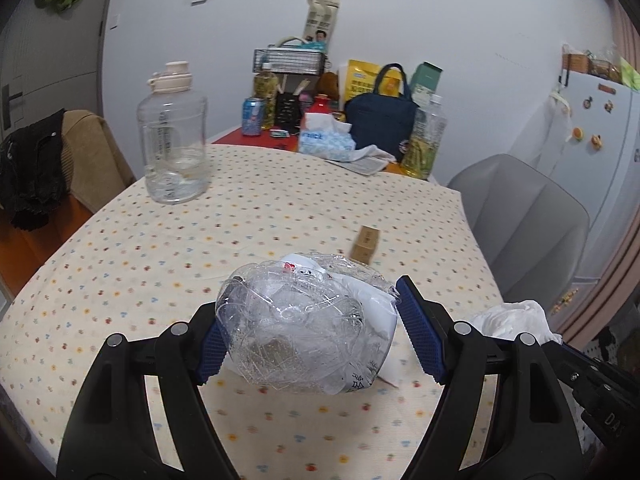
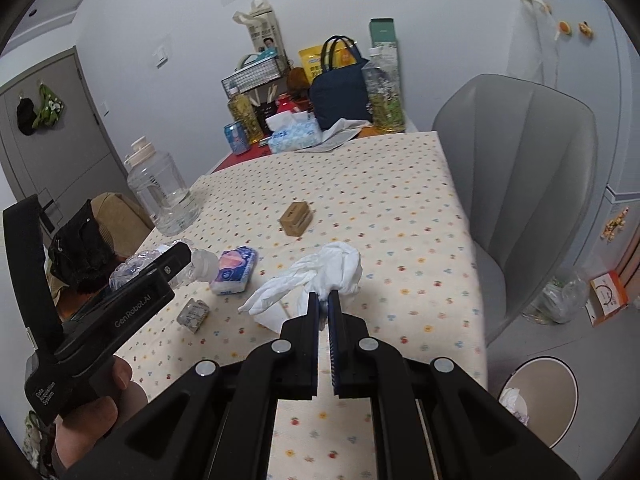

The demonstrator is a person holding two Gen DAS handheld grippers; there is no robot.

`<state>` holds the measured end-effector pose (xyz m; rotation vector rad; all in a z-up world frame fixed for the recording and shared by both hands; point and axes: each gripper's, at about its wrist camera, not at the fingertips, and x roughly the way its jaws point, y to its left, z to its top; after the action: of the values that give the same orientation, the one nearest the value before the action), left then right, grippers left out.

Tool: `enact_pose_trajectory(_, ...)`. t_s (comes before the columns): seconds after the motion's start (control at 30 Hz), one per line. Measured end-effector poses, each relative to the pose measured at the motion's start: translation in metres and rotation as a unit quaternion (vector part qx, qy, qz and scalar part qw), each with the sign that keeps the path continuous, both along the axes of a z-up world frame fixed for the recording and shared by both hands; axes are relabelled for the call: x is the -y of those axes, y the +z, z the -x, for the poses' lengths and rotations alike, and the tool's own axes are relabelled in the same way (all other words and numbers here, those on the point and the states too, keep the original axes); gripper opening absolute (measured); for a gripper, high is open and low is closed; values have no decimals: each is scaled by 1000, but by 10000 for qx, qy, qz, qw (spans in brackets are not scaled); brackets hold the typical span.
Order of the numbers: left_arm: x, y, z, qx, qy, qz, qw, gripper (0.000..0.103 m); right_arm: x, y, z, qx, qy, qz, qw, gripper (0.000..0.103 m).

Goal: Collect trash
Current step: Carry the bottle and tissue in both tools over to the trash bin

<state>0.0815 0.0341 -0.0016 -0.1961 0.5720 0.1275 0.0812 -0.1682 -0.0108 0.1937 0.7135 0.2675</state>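
Crinkled clear plastic bottle (image 1: 308,328) clamped between wide-set jaws of left gripper (image 1: 310,338), lower centre of frame, above table (image 1: 120,264). Right gripper (image 2: 325,300) pinched tight on white tissue (image 2: 320,272), mid-frame. Risk: slick bottle squirts free; tissue tears, drops short of bin (image 2: 538,396), lower right.

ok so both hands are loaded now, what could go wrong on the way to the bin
1. The right gripper pinches only a corner of the tissue; the loose rest could snag or tear free.
2. The crushed bottle in the left gripper is slick and springy, so it could pop out.
3. The bin sits on the floor beside the grey chair, so a drop could miss it.
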Motion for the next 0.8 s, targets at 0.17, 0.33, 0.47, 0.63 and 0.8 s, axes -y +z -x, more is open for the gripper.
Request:
enact_pose_trajectory(0.17,34,1,-7,-17,-339,-60,9994,76,29,2,6,27,-255,-41,9997,6)
enact_pose_trajectory(0.33,67,5,-12,-9,-650,-135,9978,76,57,3,8,31,-502,-113,9987,6)
enact_pose_trajectory(0.47,89,8,-15,-10,-854,-174,9962,76,77,2,12,27,-673,-158,9976,6)
enact_pose_trajectory(0.63,115,10,-17,0,-1094,-242,9937,76,98,-1,16,14,-870,-200,9960,6)
enact_pose_trajectory(0.8,145,9,-21,-28,-1357,-311,9903,76,121,-6,19,-14,-1093,-260,9937,6)
